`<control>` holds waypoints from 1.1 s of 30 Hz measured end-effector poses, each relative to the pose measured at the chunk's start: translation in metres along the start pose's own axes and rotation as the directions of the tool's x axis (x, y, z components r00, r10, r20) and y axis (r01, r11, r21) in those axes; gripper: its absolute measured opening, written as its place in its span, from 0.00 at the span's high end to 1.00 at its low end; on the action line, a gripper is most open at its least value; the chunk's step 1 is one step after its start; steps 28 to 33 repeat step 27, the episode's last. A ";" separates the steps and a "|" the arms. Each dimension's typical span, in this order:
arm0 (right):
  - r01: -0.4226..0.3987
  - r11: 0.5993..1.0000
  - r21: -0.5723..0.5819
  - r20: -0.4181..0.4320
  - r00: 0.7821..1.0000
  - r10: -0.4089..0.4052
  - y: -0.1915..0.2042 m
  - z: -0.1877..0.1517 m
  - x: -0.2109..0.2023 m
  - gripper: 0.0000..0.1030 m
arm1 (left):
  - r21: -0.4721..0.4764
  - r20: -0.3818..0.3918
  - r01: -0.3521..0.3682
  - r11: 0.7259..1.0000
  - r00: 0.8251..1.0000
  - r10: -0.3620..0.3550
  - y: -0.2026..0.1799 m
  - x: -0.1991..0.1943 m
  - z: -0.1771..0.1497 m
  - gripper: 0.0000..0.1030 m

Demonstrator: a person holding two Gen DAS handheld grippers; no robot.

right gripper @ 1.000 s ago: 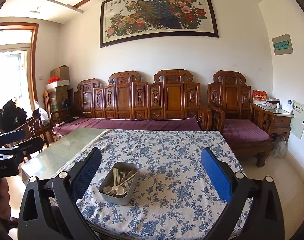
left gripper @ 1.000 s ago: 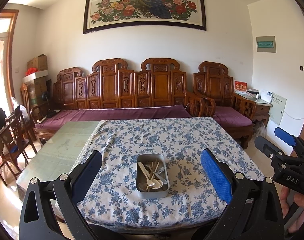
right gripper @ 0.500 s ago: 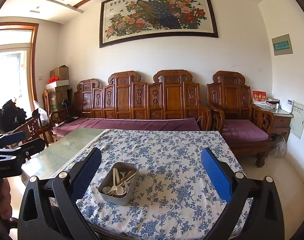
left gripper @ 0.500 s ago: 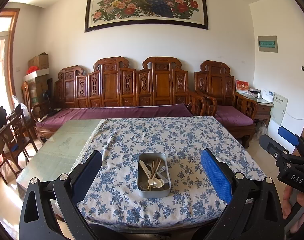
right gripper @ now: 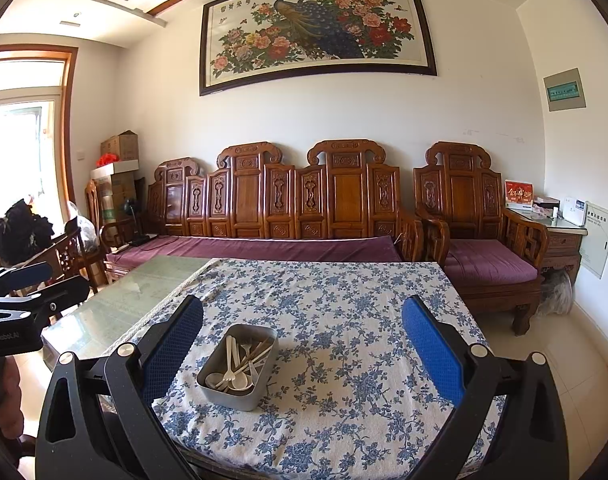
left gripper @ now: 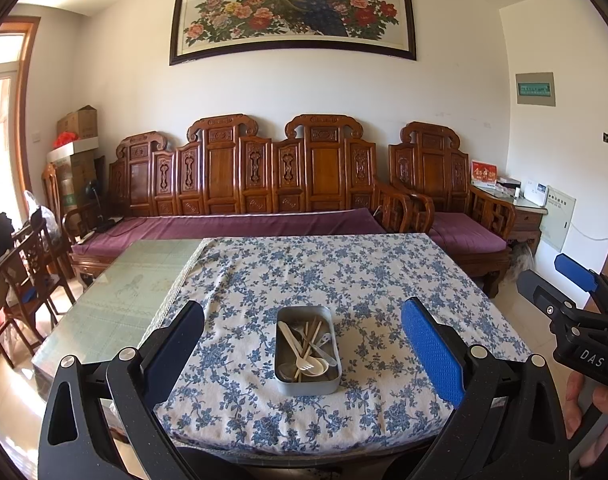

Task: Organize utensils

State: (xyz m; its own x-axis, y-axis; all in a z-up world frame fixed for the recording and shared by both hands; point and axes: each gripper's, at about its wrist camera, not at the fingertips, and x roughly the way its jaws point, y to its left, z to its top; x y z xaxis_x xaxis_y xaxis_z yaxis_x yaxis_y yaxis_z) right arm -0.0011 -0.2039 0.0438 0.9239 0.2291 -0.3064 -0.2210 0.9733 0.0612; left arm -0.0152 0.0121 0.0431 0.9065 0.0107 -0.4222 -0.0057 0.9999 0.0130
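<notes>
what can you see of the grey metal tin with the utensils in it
The grey rectangular metal tin has rounded corners, upright walls and no lid. It sits flat on the blue-flowered tablecloth, near the table's front edge. Inside lie jumbled pale plastic spoons, a white fork and wooden chopsticks, bowls mostly toward the near end. Neither the left gripper nor the right gripper touches it; both stand open.

Carved wooden sofa (left gripper: 264,184) with purple cushions against wall, peacock painting (left gripper: 294,8) above, cardboard boxes (right gripper: 118,168) at left.
</notes>
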 end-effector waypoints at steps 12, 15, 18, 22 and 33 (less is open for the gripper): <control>-0.003 1.000 0.001 0.002 1.000 0.003 0.001 0.001 0.000 0.03 | 0.000 0.003 0.003 1.000 1.000 -0.003 -0.001 0.000 -0.001 0.08; -0.005 1.000 0.001 0.002 1.000 0.005 0.003 0.002 0.000 0.03 | 0.000 0.003 0.003 1.000 1.000 -0.003 -0.002 0.000 0.000 0.08; -0.005 1.000 0.002 0.002 1.000 0.005 0.004 0.001 0.000 0.03 | 0.000 0.003 0.002 1.000 1.000 -0.002 -0.002 0.000 -0.001 0.08; -0.004 1.000 0.002 0.003 1.000 0.004 0.004 0.001 0.000 0.03 | -0.001 0.003 0.003 1.000 1.000 -0.003 -0.001 -0.001 -0.001 0.08; -0.004 1.000 0.001 0.003 1.000 0.004 0.003 0.001 0.000 0.03 | 0.001 0.004 0.000 1.000 1.000 0.000 -0.002 -0.002 -0.002 0.08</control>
